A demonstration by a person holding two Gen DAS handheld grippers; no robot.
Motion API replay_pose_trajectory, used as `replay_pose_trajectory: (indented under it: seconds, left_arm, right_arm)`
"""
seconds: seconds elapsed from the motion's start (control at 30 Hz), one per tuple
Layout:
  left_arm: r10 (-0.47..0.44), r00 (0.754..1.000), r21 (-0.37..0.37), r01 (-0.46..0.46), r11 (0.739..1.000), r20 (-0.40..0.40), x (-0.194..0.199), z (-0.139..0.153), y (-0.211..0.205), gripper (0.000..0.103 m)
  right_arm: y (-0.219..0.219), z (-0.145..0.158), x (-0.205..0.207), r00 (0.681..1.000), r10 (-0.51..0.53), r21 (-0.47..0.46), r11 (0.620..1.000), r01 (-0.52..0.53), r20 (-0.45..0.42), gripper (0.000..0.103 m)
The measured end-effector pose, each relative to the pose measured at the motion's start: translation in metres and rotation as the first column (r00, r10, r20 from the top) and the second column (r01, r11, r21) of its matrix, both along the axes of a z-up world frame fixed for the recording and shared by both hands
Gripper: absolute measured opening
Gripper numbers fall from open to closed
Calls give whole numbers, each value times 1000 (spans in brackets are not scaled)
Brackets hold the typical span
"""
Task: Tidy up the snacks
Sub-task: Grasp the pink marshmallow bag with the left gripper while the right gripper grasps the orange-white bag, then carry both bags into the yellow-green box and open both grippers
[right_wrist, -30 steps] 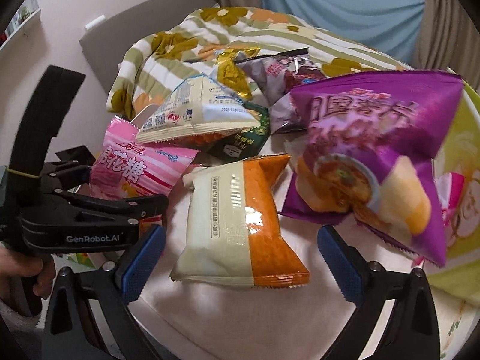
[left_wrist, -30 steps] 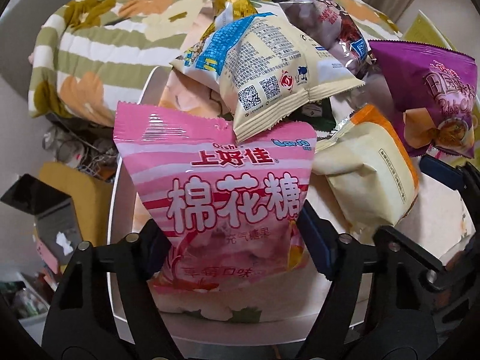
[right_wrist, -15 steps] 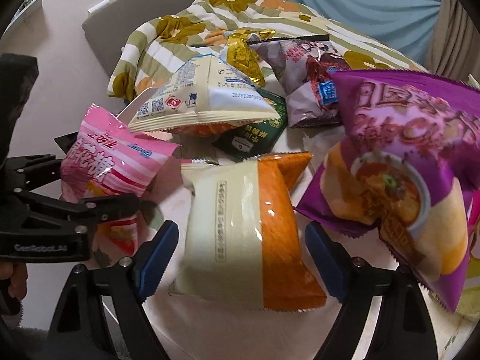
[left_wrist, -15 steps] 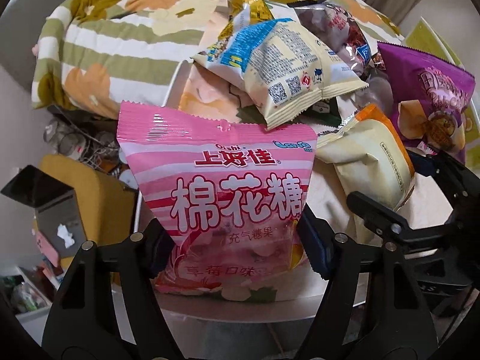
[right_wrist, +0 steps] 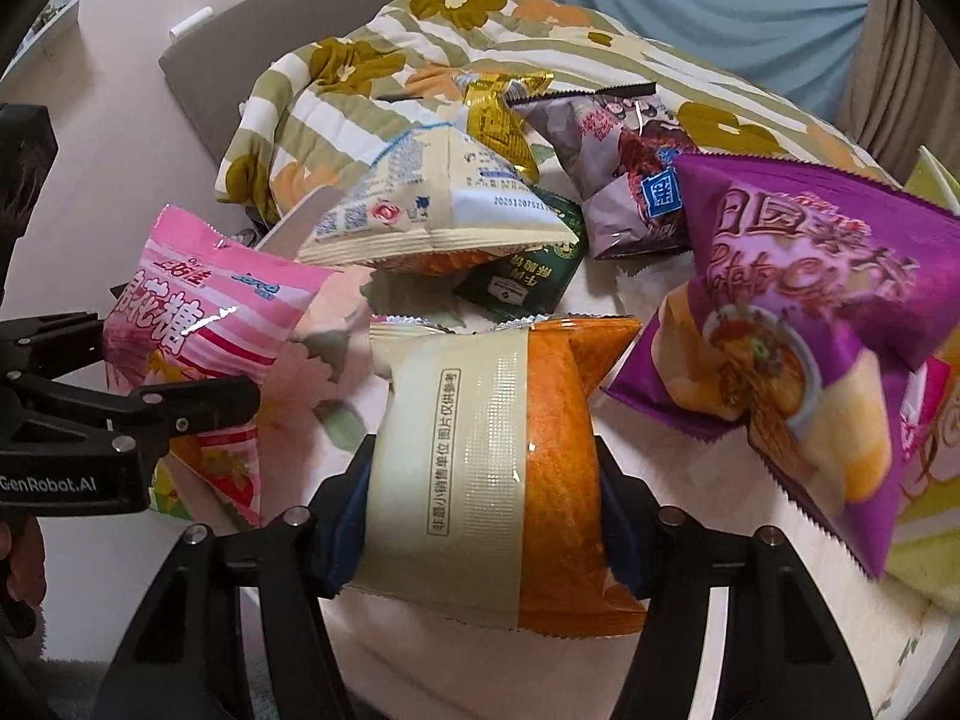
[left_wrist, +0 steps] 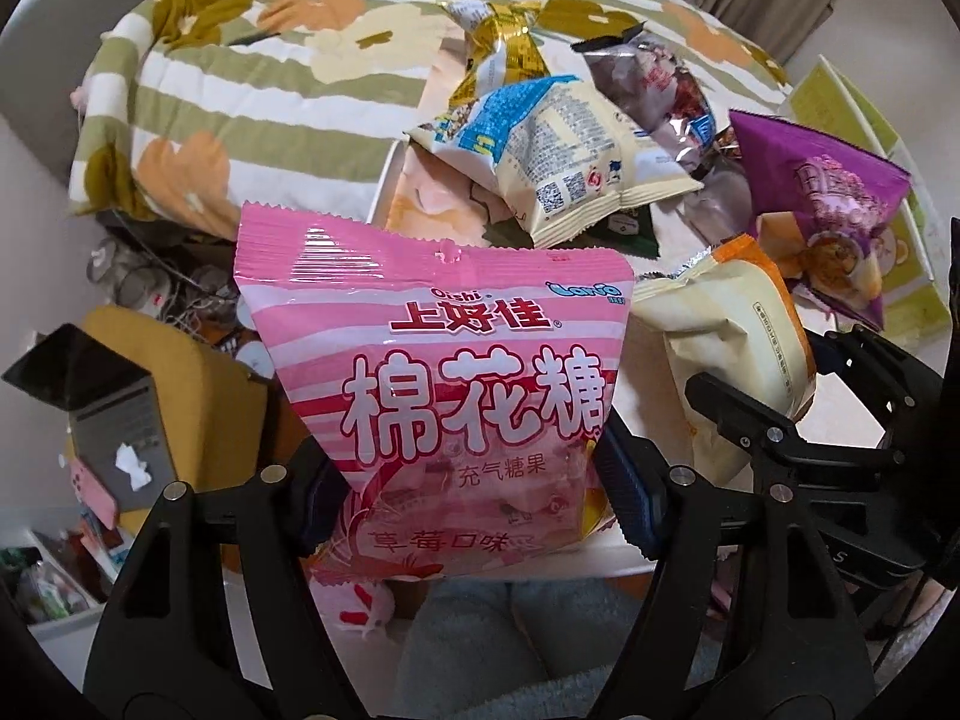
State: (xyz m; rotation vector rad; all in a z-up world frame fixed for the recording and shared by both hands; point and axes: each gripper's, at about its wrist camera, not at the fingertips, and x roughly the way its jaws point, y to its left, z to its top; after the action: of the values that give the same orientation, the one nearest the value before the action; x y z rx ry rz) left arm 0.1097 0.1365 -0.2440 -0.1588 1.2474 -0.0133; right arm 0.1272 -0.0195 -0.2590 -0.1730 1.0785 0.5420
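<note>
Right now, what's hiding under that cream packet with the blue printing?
Under the cream packet, something orange peeks out, and a dark green packet is tucked partly beneath its edge. The rest of both is covered, so I cannot tell what they are.

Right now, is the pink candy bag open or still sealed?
Sealed: the pink candy bag's crimped top edge is unbroken, and it looks puffy.

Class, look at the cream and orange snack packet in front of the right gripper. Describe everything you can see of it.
The cream and orange packet is a puffy, glossy plastic pillow bag, cream on one side, orange on the other, with crimped ends and small printed text. It lies on the table. The right gripper is closing around its near end, blue pads at both sides.
</note>
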Motion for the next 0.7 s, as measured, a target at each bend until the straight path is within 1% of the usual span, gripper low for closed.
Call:
replay_pose_trajectory:
  seconds: [0.1, 0.2, 0.4, 0.53, 0.7]
  left_arm:
    - [-8, 1000, -13, 9, 1000, 16, -8, 11, 1, 70]
    - [-18, 999, -19, 19, 1000, 51, -14, 28, 3, 70]
    - [-40, 991, -32, 44, 999, 126, -12, 61, 8, 70]
    - [-75, 981, -44, 84, 995, 181, -3, 85, 4, 70]
    - [-131, 961, -50, 147, 988, 245, 15, 115, -12, 70]
  right_arm:
    - [0, 9, -6, 1000, -19, 11, 1000, 19, 6, 60]
    - [-3, 20, -12, 999, -41, 26, 999, 41, 12, 60]
    - [-11, 61, -21, 992, -106, 60, 993, 102, 72, 60]
    - [-20, 87, -23, 981, -162, 92, 984, 153, 105, 60]
    - [-38, 125, -24, 958, -240, 131, 967, 220, 160, 60]
